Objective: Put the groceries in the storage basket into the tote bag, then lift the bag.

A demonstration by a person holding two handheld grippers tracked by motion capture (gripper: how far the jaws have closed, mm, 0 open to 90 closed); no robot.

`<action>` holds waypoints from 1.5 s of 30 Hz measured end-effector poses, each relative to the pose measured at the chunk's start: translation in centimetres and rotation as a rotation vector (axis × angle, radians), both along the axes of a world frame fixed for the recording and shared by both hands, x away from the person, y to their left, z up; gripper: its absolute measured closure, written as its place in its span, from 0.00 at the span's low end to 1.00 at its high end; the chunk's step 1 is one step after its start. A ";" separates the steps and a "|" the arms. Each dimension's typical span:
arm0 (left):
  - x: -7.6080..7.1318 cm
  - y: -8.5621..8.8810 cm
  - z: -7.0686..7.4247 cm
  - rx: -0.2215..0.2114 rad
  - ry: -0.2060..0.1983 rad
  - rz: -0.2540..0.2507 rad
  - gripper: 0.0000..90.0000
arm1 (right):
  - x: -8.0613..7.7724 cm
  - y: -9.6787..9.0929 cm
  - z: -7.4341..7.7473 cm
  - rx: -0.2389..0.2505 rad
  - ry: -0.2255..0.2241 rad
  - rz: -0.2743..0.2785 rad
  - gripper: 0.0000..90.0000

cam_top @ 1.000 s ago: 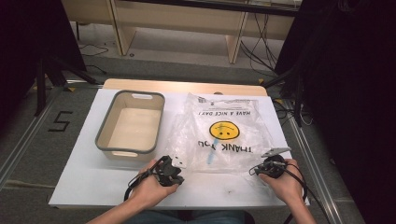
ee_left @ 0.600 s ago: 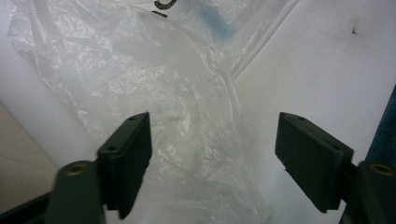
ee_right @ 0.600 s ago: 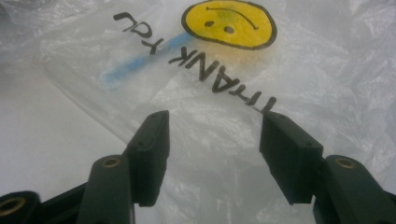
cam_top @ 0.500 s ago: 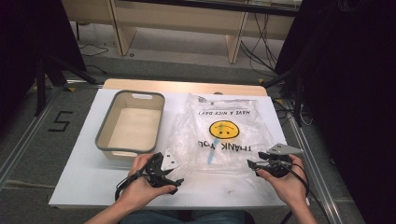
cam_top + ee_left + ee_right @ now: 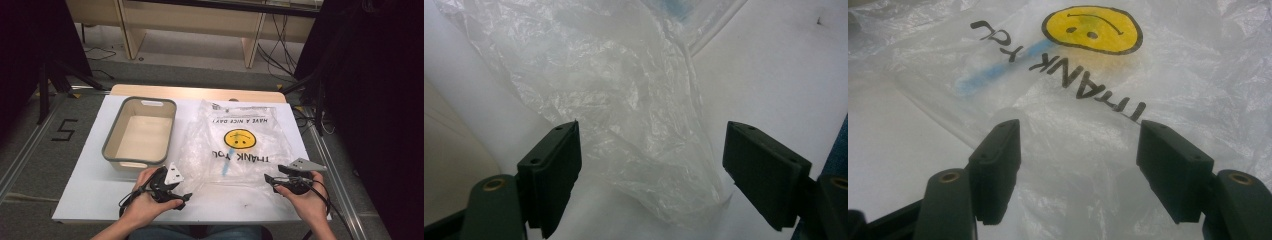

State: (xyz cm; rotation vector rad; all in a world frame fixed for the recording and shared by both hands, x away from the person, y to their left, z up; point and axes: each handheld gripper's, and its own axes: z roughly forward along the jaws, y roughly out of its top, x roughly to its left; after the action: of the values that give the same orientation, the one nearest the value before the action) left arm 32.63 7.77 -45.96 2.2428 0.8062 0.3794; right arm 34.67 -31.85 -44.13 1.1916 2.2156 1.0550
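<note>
Here a clear plastic bag (image 5: 240,145) lies flat and crinkled on the white table (image 5: 90,170), spread over the right half of the top. It carries a yellow smiley face (image 5: 239,138) and black lettering that reads upside down from the person's side. A short blue streak (image 5: 226,167) shows through the plastic near the bag's near edge. To the bag's left, just beside it, stands a grey-rimmed tub (image 5: 112,134) with a pale inside, and nothing can be seen in it.

The left gripper (image 5: 184,197) is held in the person's left hand (image 5: 145,202) at the near edge of the table, close to the bag's near left corner. In the left gripper view its two black jaws stand wide apart, gripping nothing, with a wrinkled corner of the bag (image 5: 644,150) lying on the table between and beyond them. The pale wall of the tub (image 5: 449,165) shows at the left side of that view.

The right gripper (image 5: 268,178) sits in the right hand (image 5: 305,197) at the bag's near right corner, its jaws pointing left toward the plastic. In the right gripper view the jaws are likewise spread open and empty, low over the bag (image 5: 1168,90), with the smiley face (image 5: 1092,29) and the blue streak (image 5: 993,72) ahead of them. Whether the jaws touch the plastic cannot be told.
</note>
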 end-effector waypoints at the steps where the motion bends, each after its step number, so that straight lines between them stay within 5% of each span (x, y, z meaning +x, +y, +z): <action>1: 0.0 0.0 0.0 -0.002 -0.002 0.002 0.26 | 0.0 0.0 0.0 0.004 -0.002 -0.005 0.39; 33: 0.3 -0.2 -0.2 0.007 0.007 0.025 0.27 | -0.4 -0.8 -0.1 -0.003 -0.010 -0.062 0.36; 45: 0.4 -0.2 -0.1 0.019 0.022 0.071 0.27 | -0.4 -1.2 -0.3 0.007 -0.013 -0.063 0.36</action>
State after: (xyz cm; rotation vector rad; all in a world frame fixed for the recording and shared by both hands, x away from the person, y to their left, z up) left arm 33.05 7.59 -46.10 2.2435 0.8994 0.3982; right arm 34.27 -33.07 -44.40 1.2455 2.1516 1.0436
